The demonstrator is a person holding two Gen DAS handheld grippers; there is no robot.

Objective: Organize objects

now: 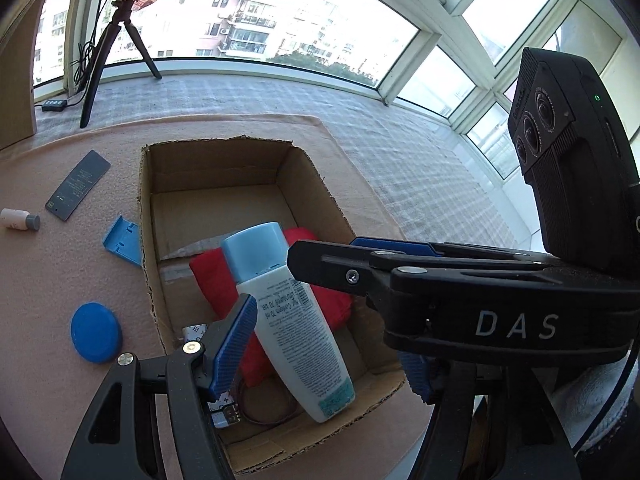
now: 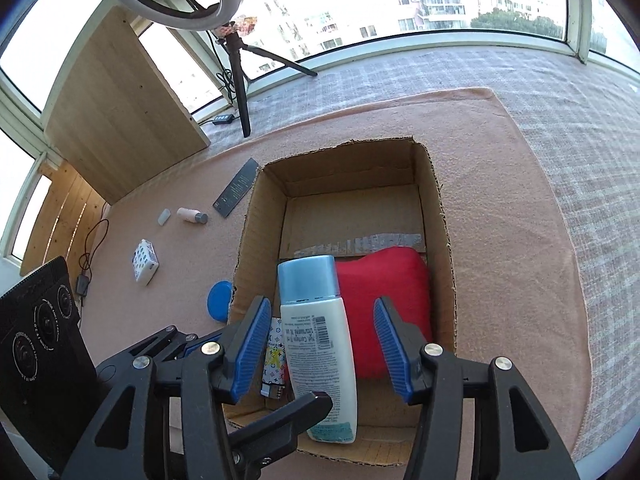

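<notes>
A white bottle (image 1: 296,320) (image 2: 320,356) with a pale blue cap lies tilted in the open cardboard box (image 1: 224,168) (image 2: 436,216), its cap end on a red cloth (image 1: 332,304) (image 2: 388,300). My right gripper (image 2: 320,308) hangs open over the box, a blue pad on each side of the bottle with gaps. My left gripper (image 1: 324,332) is open too; its left pad (image 1: 234,344) is close beside the bottle and its right finger is mostly hidden behind the right gripper's body (image 1: 500,320). A patterned small pack (image 2: 276,352) and a brown ring (image 1: 264,404) lie in the box.
On the pink mat left of the box lie a blue round lid (image 1: 96,332) (image 2: 219,300), a blue bracket (image 1: 122,240), a dark flat card (image 1: 78,184) (image 2: 236,188), a small grey-capped bottle (image 1: 20,219) (image 2: 192,215) and a dotted white box (image 2: 145,266). A tripod (image 2: 240,80) stands behind.
</notes>
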